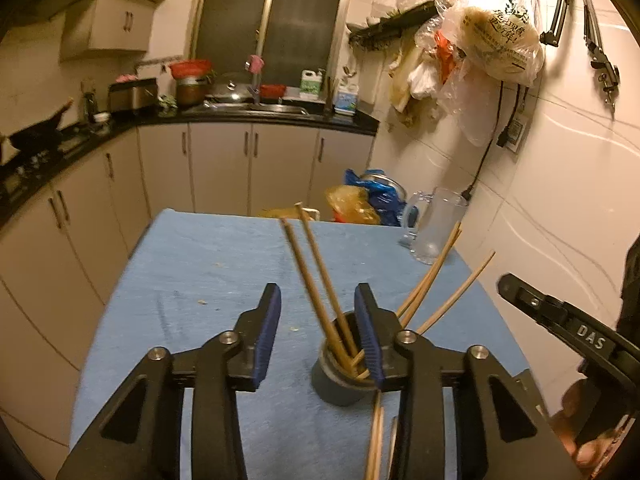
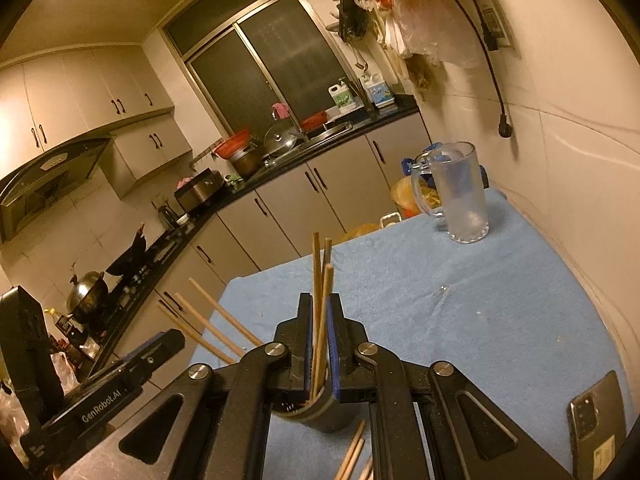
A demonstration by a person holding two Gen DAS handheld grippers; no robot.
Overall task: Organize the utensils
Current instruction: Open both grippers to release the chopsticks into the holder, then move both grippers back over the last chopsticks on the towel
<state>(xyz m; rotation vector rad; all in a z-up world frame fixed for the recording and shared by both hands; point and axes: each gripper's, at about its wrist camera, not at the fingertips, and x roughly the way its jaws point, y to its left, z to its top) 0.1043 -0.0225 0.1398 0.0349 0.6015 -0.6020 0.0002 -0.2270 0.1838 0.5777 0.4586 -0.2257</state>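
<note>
A dark grey holder cup [image 1: 340, 384] stands on the blue cloth table [image 1: 208, 264] with several wooden chopsticks [image 1: 316, 284] leaning out of it. My left gripper [image 1: 318, 332] is open and empty just above the cup, its right finger [image 1: 370, 336] by the rim. In the right wrist view my right gripper [image 2: 320, 344] is nearly shut on three chopsticks [image 2: 322, 280] whose lower ends sit in the cup [image 2: 324, 412]. More chopsticks [image 2: 212, 320] lean to the left. Loose chopsticks [image 1: 376, 440] lie in front of the cup.
A glass mug [image 2: 456, 192] stands at the table's far right corner near the tiled wall. A phone [image 2: 596, 420] lies at the near right edge. Bags [image 1: 372, 200] sit on the floor beyond the table. Counters and cabinets run along the left and back.
</note>
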